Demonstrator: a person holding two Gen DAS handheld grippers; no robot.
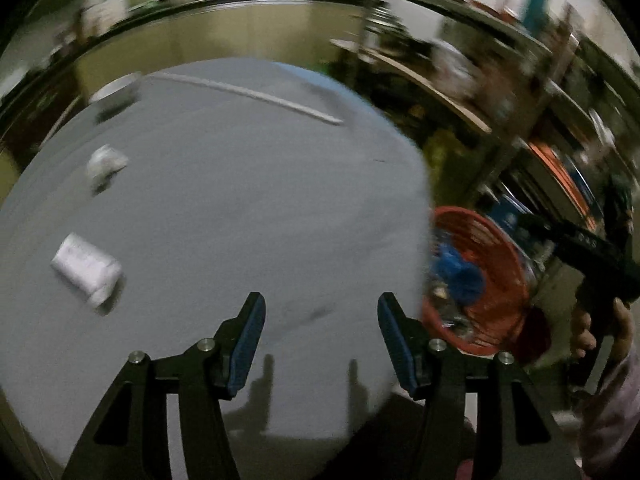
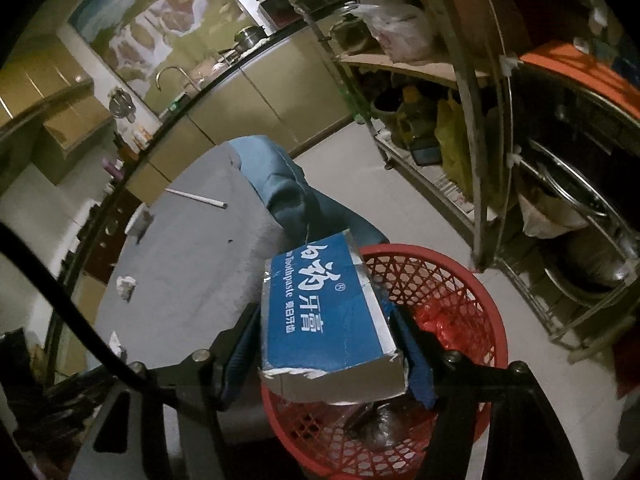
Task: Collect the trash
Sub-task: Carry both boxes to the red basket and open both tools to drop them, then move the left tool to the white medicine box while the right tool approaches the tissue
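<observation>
A: Where's our toothpaste box (image 2: 328, 312) rn?

B: Clamped in our right gripper (image 2: 326, 344), one finger pressing each long side. Blue w/ white lettering, near end torn open. It hangs over the red basket (image 2: 472, 280), above the rim nearest the table.

A: Anything in the basket?

B: A red plastic bag (image 2: 444, 320) and some greyish wrappers at the bottom; can't ID those. In the left wrist view the same red basket (image 1: 492, 260) sits just past the tabletop's right edge, w/ smth blue (image 1: 460, 276) over it, too blurred to call.

A: And our left gripper (image 1: 320, 344)?

B: Spread wide, nothing between the blue pads (image 1: 250, 344). It hovers above the near edge of the grey tabletop (image 1: 240, 220); finger shadows fall on the cloth below.

A: Trash on the table?

B: Two white pieces toward the left edge: a roll-shaped crumpled paper (image 1: 86, 268) nearer us, a smaller white wad (image 1: 106, 162) further back, well apart. At the far edge a white stick (image 1: 256, 96) lies flat, and a white cup (image 1: 116, 88) is at the far left corner.

A: Around the table?

B: Blue cloth (image 2: 288, 184) drapes off the far right corner. Metal rack (image 2: 480, 120) w/ bags and pans stands right of the basket, kitchen counter (image 2: 224, 80) w/ a tap behind.
</observation>
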